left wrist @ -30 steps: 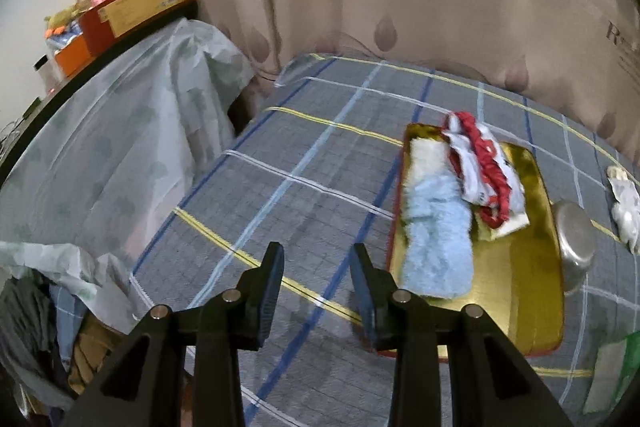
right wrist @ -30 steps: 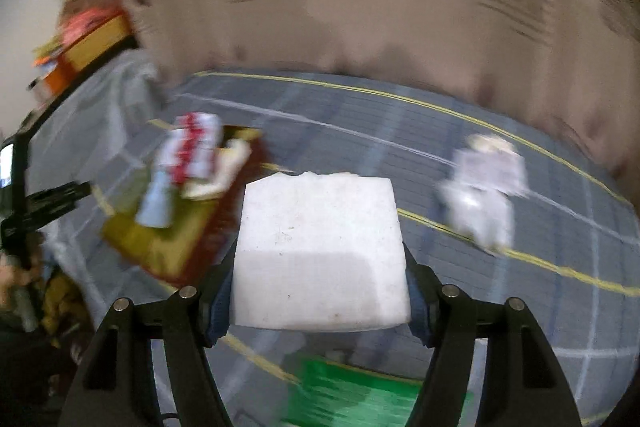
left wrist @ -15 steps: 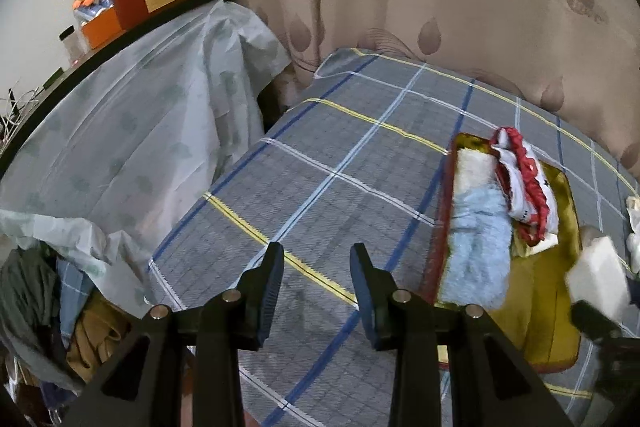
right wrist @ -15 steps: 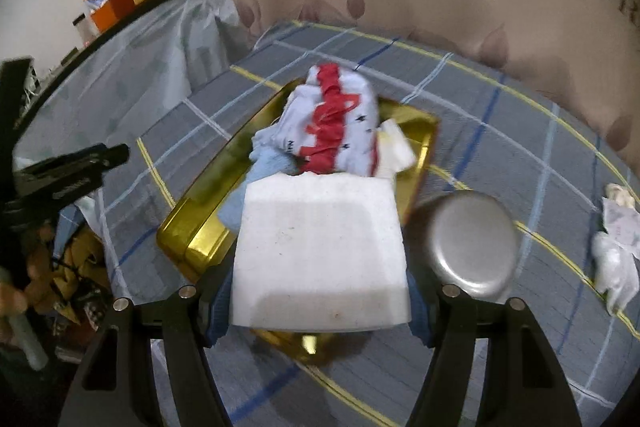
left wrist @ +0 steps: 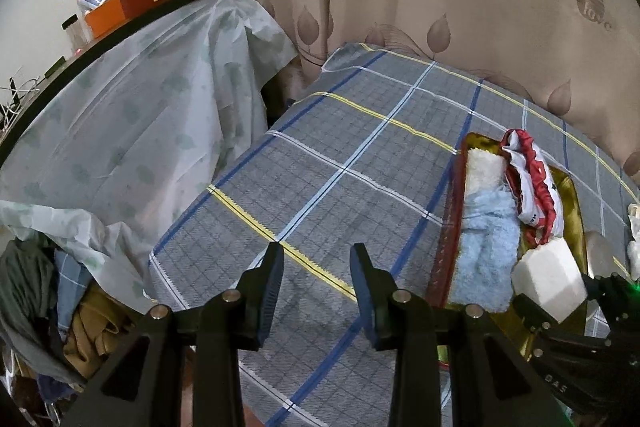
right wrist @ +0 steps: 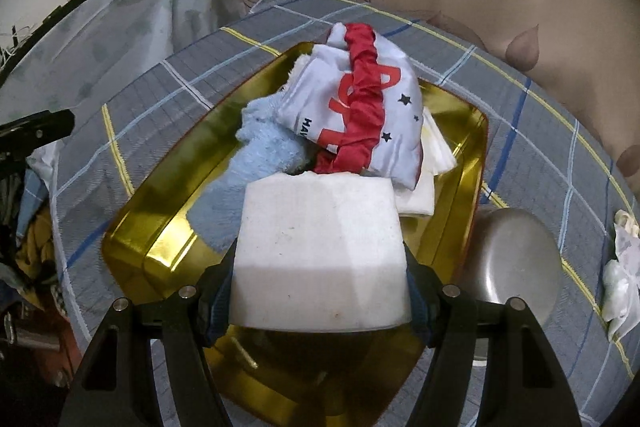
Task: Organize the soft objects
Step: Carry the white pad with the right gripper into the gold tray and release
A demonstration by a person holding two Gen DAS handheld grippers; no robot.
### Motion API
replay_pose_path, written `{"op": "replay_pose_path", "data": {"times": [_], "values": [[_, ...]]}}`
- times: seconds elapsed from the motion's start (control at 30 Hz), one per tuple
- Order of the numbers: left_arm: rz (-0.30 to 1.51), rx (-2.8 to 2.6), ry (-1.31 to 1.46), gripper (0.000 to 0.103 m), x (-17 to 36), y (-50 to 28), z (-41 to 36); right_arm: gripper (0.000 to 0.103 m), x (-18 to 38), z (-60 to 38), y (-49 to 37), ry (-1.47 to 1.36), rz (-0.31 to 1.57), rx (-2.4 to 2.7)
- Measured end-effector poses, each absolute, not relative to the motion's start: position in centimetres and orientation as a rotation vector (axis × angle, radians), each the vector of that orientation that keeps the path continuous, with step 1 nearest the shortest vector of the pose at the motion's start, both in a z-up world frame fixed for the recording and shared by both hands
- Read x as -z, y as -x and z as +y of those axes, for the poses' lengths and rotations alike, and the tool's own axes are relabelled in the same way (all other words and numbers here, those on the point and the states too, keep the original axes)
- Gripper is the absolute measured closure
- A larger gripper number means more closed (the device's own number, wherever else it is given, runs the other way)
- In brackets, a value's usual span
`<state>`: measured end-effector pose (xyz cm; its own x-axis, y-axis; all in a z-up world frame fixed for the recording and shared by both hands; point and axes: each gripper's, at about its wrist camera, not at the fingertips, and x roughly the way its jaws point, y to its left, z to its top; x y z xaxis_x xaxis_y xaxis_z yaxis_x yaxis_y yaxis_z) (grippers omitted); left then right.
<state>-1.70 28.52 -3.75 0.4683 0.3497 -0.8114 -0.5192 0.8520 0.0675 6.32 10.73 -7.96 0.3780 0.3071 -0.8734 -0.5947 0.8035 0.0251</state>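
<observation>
The right gripper (right wrist: 320, 267) holds the sponge (right wrist: 322, 251) clamped in its jaws above the tray (right wrist: 160, 239) — likely for dropping beside the towel (right wrist: 256, 159); the left gripper (left wrist: 316, 277) idles, jaws apart.

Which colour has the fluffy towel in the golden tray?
Light blue; the towel lies in the tray, clearest in the left wrist view.

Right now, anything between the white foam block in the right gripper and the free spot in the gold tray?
Nothing visible. The right gripper holds the white foam block over the bare near end of the gold metal tray. The light blue fluffy towel and red-and-white cloth bag lie further back.
</observation>
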Motion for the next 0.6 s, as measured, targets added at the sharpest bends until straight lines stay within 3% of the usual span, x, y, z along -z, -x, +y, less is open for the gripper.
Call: {"op": "replay_pose_path", "data": {"times": [0.13,0.37,0.6], "values": [[0.945,-0.531,0.194,0.068,3.8,1.7,28.4,0.033,8.2,10.9,-6.6,0.307,1.043,-0.591],[0.947,-0.520,0.197,0.068,3.9,1.7,28.2,0.017,7.6,10.9,-6.1,0.294,1.031,-0.585],[0.958,-0.515,0.194,0.068,4.2,1.6,28.0,0.013,4.7,9.7,-5.3,0.250,0.986,-0.600]]}}
